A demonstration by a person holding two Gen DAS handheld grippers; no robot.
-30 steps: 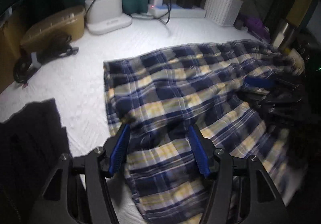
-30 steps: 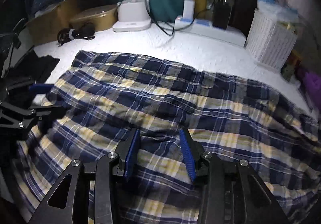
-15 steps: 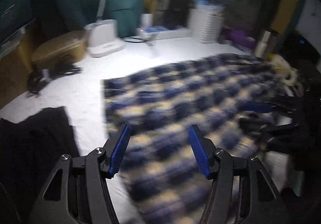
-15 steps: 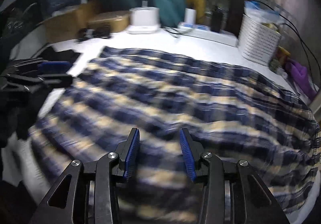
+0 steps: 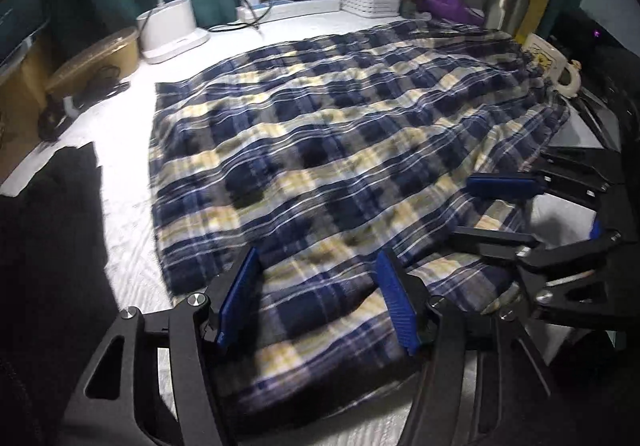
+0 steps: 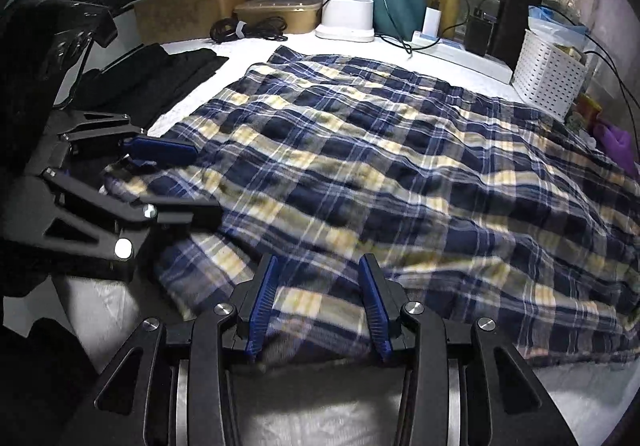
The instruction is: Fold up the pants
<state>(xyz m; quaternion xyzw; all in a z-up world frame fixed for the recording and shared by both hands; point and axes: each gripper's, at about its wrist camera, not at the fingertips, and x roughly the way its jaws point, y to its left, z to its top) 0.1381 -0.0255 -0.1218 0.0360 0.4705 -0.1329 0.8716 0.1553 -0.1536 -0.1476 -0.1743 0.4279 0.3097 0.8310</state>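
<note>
Pants [image 5: 320, 150], plaid blue and yellow, lie spread across my white table [image 5: 120, 126], near edge lifted. My left gripper [image 5: 316, 302] and right gripper [image 6: 316, 302] each stand part-open with that bunched near hem between the pads; whether they pinch it, I cannot tell.

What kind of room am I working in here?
Probably a home bedroom or study corner: plaid pants spread on a white padded surface, a power strip with chargers, a white storage basket.
</note>
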